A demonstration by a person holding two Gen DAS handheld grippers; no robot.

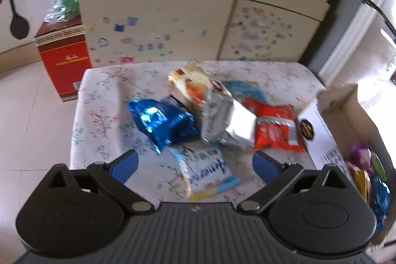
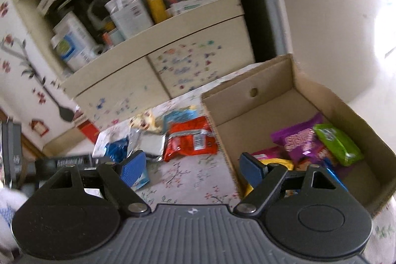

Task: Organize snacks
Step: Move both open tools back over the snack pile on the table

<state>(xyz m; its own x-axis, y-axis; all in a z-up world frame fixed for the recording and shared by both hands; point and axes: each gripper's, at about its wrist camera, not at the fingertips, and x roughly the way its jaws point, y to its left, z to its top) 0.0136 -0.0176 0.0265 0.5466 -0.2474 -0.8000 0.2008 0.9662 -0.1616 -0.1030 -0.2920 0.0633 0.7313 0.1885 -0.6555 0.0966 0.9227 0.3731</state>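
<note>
- Both my left gripper (image 1: 195,165) and right gripper (image 2: 190,167) gape wide, holding nothing.
- Mid-sort, I judge: packets remain outside the cardboard box (image 2: 250,105).
- Next, probably: close on the white-blue packet (image 1: 208,172) at my left's twelve o'clock.

Open tablecloth (image 1: 104,120) left of blue foil packet (image 1: 160,121); clear strip near front edge. Packets bunched mid-table, silver packet (image 1: 222,123) touching red packet (image 1: 274,128). Cardboard box (image 2: 250,100) wall blocking right side; cabinet (image 1: 158,24) behind.
</note>
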